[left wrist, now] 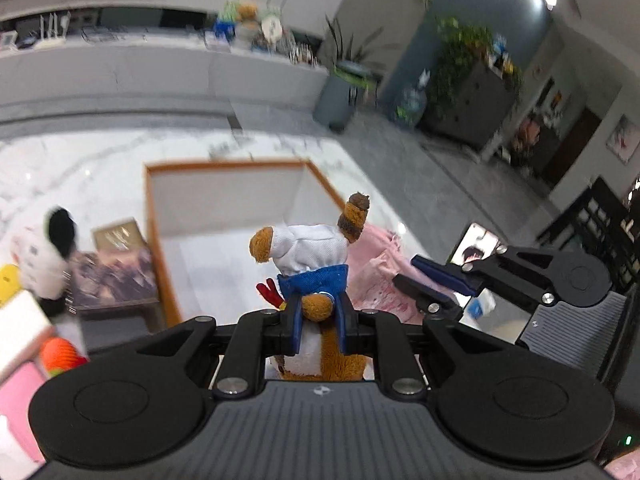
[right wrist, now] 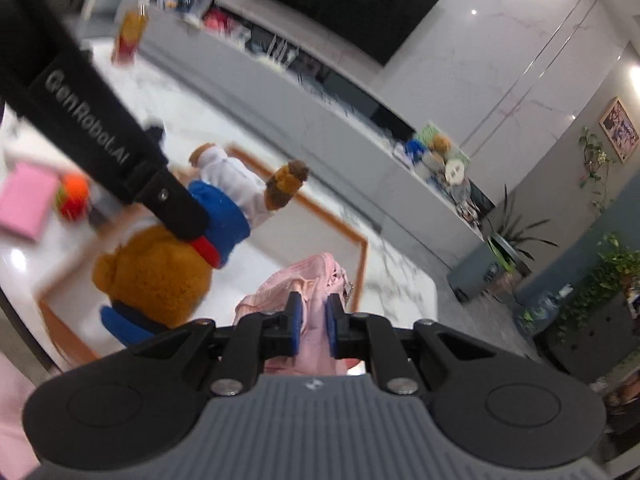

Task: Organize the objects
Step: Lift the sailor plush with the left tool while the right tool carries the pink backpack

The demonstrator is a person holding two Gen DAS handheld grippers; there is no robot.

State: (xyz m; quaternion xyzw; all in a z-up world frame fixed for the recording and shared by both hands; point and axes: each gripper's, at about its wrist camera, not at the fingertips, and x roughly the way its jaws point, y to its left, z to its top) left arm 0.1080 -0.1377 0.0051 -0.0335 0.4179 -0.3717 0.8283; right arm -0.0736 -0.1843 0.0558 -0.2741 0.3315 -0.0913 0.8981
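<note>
My left gripper (left wrist: 318, 314) is shut on a brown teddy bear (left wrist: 310, 250) in a white shirt and blue collar, held in the air above a white tray with an orange-brown rim (left wrist: 154, 248). In the right wrist view the bear (right wrist: 156, 276) hangs at left with the left gripper's finger (right wrist: 176, 208) across it. My right gripper (right wrist: 312, 322) is shut on a pink cloth bag (right wrist: 308, 276), also lifted over the tray's (right wrist: 362, 256) near corner. The pink bag (left wrist: 378, 264) and right gripper (left wrist: 436, 284) also show at right in the left wrist view.
On the marble table (left wrist: 80, 160) at left lie a black-and-white plush (left wrist: 48, 256), a picture book (left wrist: 116, 276), a yellow thing (left wrist: 8, 280), an orange-red ball (left wrist: 60, 354) and a pink box (right wrist: 26, 202). A grey bin (left wrist: 336, 100) and a long cabinet (left wrist: 160, 72) stand behind.
</note>
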